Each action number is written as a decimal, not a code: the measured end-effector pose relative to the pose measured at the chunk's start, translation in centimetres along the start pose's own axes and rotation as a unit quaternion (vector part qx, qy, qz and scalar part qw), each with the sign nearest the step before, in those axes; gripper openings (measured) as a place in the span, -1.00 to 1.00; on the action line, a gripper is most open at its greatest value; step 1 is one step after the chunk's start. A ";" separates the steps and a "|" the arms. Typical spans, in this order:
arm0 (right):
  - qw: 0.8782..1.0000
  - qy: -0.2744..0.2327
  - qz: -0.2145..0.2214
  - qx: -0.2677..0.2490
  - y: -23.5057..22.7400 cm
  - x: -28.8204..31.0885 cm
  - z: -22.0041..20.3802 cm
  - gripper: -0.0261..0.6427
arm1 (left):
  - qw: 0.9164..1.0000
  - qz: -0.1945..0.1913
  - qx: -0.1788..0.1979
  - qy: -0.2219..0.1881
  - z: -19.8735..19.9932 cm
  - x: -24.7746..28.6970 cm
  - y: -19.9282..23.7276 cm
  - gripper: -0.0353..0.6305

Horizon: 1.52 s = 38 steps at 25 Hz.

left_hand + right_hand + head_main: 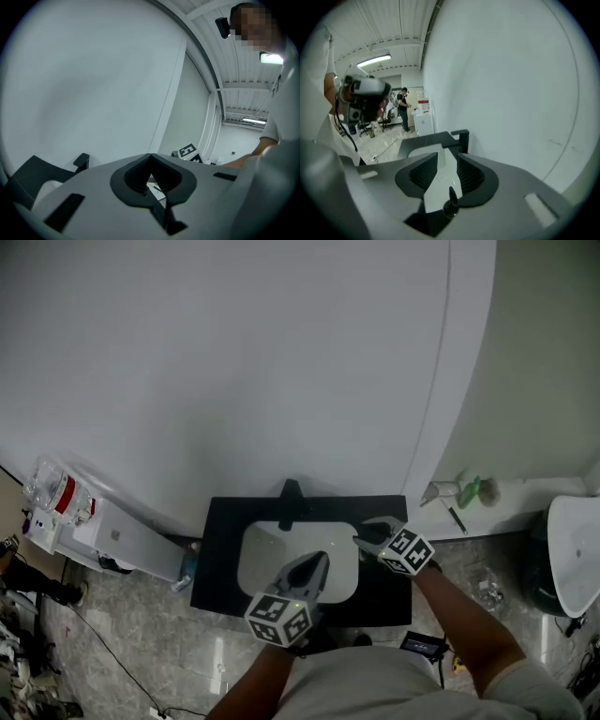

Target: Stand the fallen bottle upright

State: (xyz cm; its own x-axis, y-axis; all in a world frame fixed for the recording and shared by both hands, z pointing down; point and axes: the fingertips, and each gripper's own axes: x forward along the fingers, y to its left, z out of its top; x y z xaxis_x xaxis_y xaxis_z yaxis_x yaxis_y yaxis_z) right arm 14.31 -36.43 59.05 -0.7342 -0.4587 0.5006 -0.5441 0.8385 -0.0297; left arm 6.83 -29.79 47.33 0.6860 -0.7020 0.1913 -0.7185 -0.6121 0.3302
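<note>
My right gripper (362, 538) (447, 157) hangs open over the right side of the white sink basin (258, 559), and the basin shows through the gap between its jaws. A small dark object with a pointed top (449, 206), perhaps the bottle's top, sits low between the jaws; the pads do not touch it. No bottle can be made out in the head view. My left gripper (322, 559) (150, 155) is shut with its tips together and nothing in them, above the basin's middle.
The basin sits in a black counter (220, 559) with a black faucet (291, 498) at the back, against a curved white wall. A white cabinet (122, 540) stands to the left. A green item (473, 491) lies on the right ledge. A person (404, 105) stands far off.
</note>
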 end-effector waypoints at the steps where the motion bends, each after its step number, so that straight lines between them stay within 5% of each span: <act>1: 1.000 -0.019 0.001 0.008 0.2 -1.3 1.6 -0.56 | 1.000 -0.001 0.005 -0.006 0.7 0.1 -0.2 -0.87; 6: 0.990 -0.132 -0.004 0.049 2.0 -8.6 9.7 -0.84 | 0.999 -0.015 0.034 -0.037 4.4 0.6 -2.0 -0.87; 14: 0.981 -0.193 -0.020 0.029 6.4 -16.0 14.8 -0.91 | 0.995 -0.023 0.071 -0.059 7.0 0.5 -4.1 -0.87; 20: 0.978 -0.198 -0.065 0.009 7.5 -18.1 14.5 -0.92 | 0.995 -0.036 0.074 -0.056 6.8 0.7 -5.6 -0.87; 38: 0.974 -0.215 -0.061 0.028 9.1 -20.1 15.2 -0.92 | 0.995 -0.043 0.063 -0.061 6.8 0.0 -6.8 -0.87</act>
State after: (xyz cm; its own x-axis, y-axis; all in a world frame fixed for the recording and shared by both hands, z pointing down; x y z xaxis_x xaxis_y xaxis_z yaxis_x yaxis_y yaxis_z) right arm 17.94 -24.04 35.60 -0.7585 -0.6446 0.0955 -0.6503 0.7583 -0.0461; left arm 10.89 -28.08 38.85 0.7317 -0.6796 0.0521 -0.6723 -0.7070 0.2196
